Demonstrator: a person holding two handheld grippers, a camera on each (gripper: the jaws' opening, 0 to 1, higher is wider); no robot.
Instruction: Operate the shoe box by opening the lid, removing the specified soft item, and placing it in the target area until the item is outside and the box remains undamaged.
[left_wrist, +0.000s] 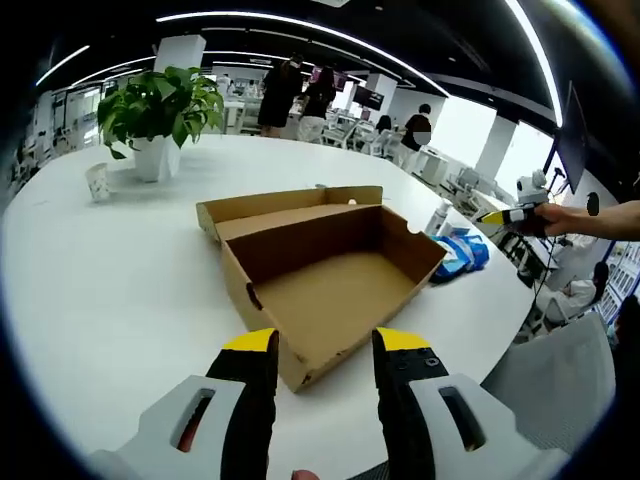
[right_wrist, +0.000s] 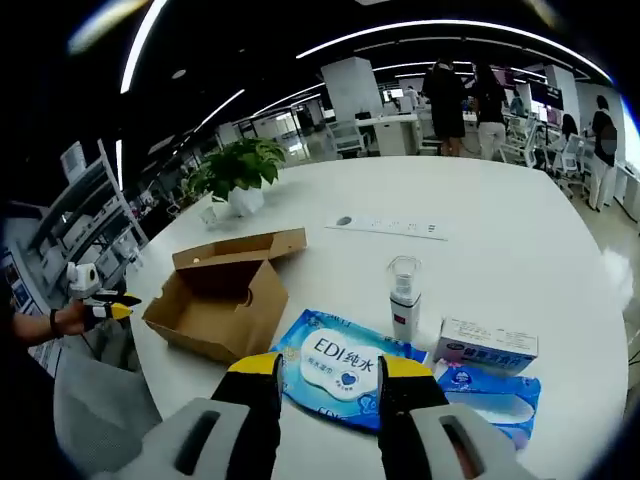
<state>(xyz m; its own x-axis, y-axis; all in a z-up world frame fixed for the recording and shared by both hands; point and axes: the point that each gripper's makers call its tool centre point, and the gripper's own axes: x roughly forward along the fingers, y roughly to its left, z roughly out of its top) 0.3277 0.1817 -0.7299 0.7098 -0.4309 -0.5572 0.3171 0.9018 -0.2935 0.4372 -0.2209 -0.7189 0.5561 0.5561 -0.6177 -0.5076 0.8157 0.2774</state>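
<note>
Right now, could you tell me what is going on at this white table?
A person holds a gripper in each hand over the table. The shoe box lies open and looks empty, its lid folded back. A blue wet-wipe pack lies outside it, just ahead of the open right gripper. The left gripper, also open, faces the box's near corner. Neither holds anything.

Open, empty shoe box (left_wrist: 325, 280) on white table (left_wrist: 120, 290), just beyond gaping left hand-held gripper (left_wrist: 325, 350).

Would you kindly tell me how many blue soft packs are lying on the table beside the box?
2. The large wipes pack lies just right of the cardboard box; a smaller blue pack lies further right, below the small white carton. Others may be hidden.
</note>
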